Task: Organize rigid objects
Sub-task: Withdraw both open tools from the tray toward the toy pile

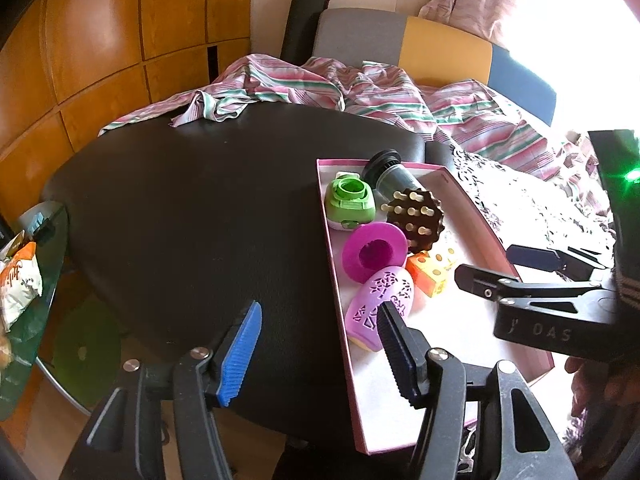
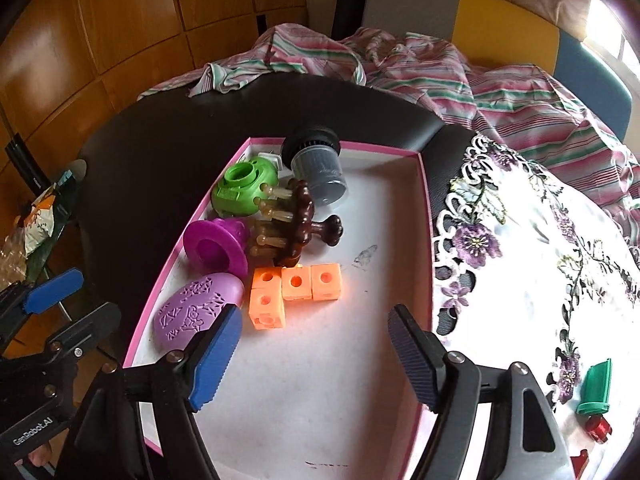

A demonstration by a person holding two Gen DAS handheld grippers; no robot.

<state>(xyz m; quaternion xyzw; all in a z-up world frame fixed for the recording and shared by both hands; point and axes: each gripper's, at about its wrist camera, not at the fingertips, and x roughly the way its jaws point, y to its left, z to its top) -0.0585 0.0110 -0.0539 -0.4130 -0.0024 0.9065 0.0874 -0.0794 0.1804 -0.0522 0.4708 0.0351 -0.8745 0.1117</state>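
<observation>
A pink-rimmed white tray (image 1: pixel 440 340) (image 2: pixel 360 240) lies on the black table (image 1: pixel 200 200). In it are a green round piece (image 1: pixel 350 200) (image 2: pixel 242 192), a dark grey cylinder (image 1: pixel 390 174) (image 2: pixel 318 172), a brown peg disc (image 1: pixel 414 216) (image 2: pixel 300 224), a magenta funnel shape (image 1: pixel 374 254) (image 2: pixel 216 250), a lilac patterned egg (image 1: pixel 380 300) (image 2: pixel 196 312) and orange cubes (image 1: pixel 430 276) (image 2: pixel 296 288). My left gripper (image 1: pixel 318 354) (image 2: pixel 72 306) stands open over the tray's left rim, beside the egg. My right gripper (image 2: pixel 314 358) (image 1: pixel 496 270) is open above the tray floor, just short of the cubes, holding nothing.
A white embroidered cloth (image 2: pixel 540 260) to the right of the tray carries a green clip (image 2: pixel 596 388) and a red piece (image 2: pixel 598 428). Striped fabric (image 1: pixel 360 92) is heaped along the table's far edge before a chair back (image 1: pixel 440 48). A glass side table with a snack bag (image 1: pixel 20 280) stands left.
</observation>
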